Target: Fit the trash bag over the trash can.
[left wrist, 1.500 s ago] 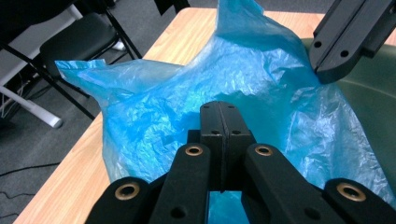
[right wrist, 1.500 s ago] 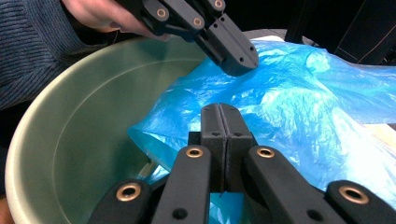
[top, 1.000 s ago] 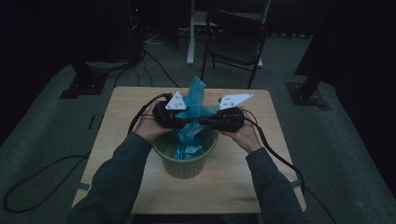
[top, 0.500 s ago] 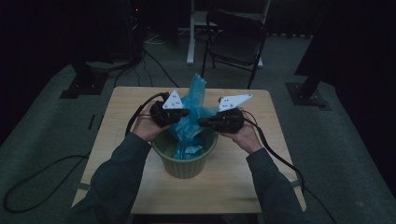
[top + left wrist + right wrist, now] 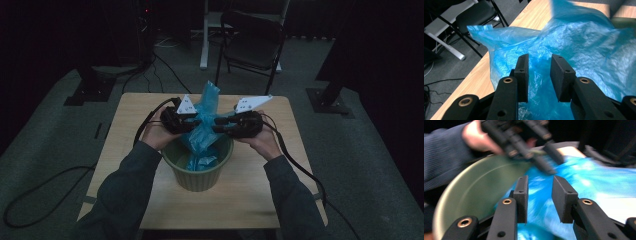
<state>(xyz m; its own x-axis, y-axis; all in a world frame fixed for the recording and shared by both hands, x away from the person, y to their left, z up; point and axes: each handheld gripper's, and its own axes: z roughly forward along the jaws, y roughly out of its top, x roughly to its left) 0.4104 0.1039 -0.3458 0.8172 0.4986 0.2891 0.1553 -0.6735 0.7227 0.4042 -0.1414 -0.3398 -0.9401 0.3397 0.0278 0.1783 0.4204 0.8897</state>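
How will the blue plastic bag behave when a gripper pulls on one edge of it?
The blue plastic bag looks thin and crinkled, so it will probably fold and stretch rather than hold its shape. Its glossy film may slip between the jaws unless it is bunched. It seems very light, so the green bin should hardly move.

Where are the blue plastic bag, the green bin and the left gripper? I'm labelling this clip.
blue plastic bag (image 5: 208, 102): high view, on its upper flap above the bin.
green bin (image 5: 196, 181): high view, on its front outer wall.
left gripper (image 5: 539, 71): left gripper view, midway between its fingers.
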